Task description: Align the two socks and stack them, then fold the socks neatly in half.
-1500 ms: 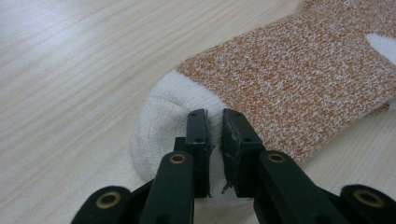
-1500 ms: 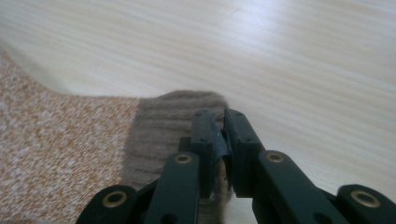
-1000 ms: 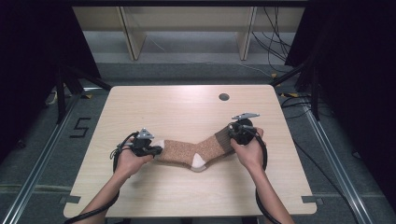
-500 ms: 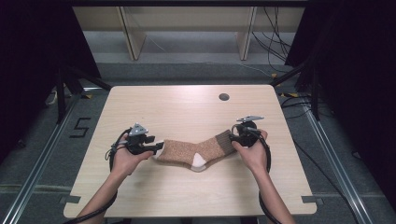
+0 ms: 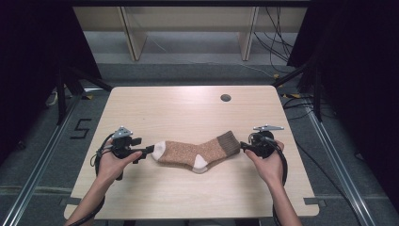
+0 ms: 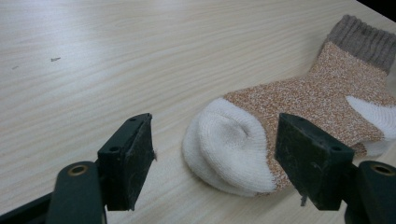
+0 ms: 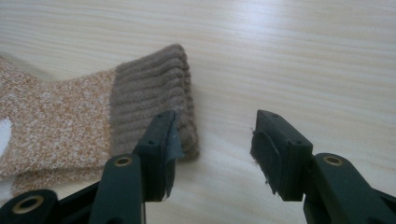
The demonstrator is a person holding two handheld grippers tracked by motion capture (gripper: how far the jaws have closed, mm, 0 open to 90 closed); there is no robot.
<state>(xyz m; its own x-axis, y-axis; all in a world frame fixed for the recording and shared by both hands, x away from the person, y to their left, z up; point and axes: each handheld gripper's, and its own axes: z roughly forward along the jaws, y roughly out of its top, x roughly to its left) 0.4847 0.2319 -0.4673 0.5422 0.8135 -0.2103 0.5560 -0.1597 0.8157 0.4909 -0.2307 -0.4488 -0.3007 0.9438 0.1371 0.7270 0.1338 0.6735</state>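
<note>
I have let go: both my left claw (image 6: 212,163) and right claw (image 7: 212,154) gape wide beside the sock (image 5: 195,151), now flat on the bench (image 5: 188,110).

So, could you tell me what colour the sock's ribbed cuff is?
The cuff is a plain grey-brown, seen best in the right gripper view.
</note>
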